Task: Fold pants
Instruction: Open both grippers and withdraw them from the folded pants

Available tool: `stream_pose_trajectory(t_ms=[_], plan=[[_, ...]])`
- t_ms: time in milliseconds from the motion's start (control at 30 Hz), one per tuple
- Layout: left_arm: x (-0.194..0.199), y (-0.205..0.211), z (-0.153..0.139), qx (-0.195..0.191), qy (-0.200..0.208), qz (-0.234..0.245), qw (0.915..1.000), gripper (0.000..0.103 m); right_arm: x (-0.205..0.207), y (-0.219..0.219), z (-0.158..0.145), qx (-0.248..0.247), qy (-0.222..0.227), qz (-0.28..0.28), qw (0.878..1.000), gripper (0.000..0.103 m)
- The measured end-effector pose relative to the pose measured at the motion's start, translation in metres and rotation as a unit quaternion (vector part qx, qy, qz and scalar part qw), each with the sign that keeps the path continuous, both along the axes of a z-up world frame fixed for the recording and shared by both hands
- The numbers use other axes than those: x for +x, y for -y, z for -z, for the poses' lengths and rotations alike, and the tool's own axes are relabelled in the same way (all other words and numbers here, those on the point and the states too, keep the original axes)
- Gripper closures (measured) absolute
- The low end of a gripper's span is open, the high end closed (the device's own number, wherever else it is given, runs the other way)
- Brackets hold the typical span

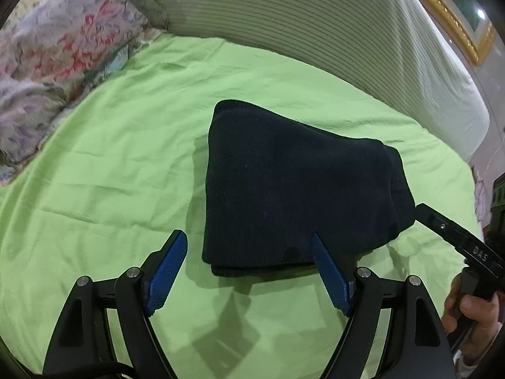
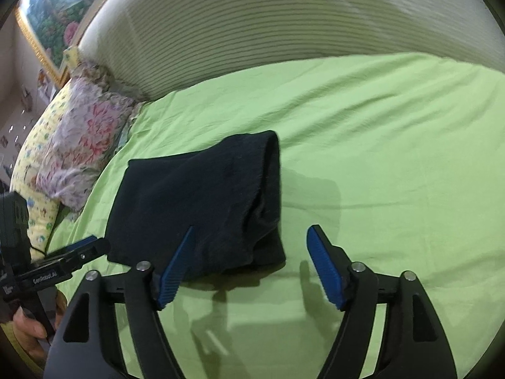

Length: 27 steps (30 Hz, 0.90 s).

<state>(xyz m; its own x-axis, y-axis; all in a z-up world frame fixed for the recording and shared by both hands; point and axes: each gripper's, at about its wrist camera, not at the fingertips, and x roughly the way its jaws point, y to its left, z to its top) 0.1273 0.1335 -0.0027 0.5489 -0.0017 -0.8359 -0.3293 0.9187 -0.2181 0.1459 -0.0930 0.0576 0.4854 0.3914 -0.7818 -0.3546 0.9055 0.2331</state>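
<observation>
Pants (image 1: 293,189) sit as a compact dark folded bundle mid-bed on the green sheet (image 1: 110,158); fold looks essentially done.

Left gripper (image 1: 247,254): jaws spread wide, holding nothing. Bundle's near edge lies just ahead, offset toward its right finger (image 1: 328,271), which overlaps the bundle's near corner in view; contact can't be confirmed.

Right gripper (image 2: 249,246): jaws also wide apart, empty. Bundle is ahead and to its left; the left finger (image 2: 176,265) overlaps the near right corner, the right finger is over bare sheet.

Key relation: the bundle lies between the two grippers, its long axis running roughly left to right across both views, with the layered open ends on the right side (image 2: 268,195). Both are about equally near; each has only an inner finger at the cloth.

Judgement: any tidy-up or further fold needs both to shift inward first.

Surroundings: floral pillow (image 1: 56,63) well to the left, striped headboard (image 1: 300,15) behind, a framed picture (image 2: 53,15) on the wall. Nothing obstructs the path to the bundle.
</observation>
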Motion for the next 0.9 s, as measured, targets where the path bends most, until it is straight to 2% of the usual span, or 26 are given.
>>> stream_pose_trajectory(t_ms=[167,267,367,733,900], plan=[[-0.005,0.008,-0.008,0.026,0.005,-0.001,0.9996,0.022,-0.021,-0.012,-0.006,-0.023,0.042,-0.030,0.998,0.020],[-0.006,0.012,-0.012,0.055,0.012,-0.005,0.9984,0.022,-0.032,-0.020,-0.008,-0.042,0.067,-0.052,0.996,0.017],[-0.010,0.019,-0.013,0.060,0.012,0.004,0.9981,0.022,-0.044,-0.026,-0.008,-0.057,0.088,-0.074,0.992,0.015],[-0.020,0.031,-0.011,0.064,0.004,0.009,0.9979,0.018,-0.057,-0.037,0.002,-0.075,0.098,-0.093,0.988,0.012],[-0.022,0.031,-0.013,0.062,0.014,0.006,0.9980,0.017,-0.060,-0.041,0.005,-0.080,0.099,-0.101,0.987,0.011]])
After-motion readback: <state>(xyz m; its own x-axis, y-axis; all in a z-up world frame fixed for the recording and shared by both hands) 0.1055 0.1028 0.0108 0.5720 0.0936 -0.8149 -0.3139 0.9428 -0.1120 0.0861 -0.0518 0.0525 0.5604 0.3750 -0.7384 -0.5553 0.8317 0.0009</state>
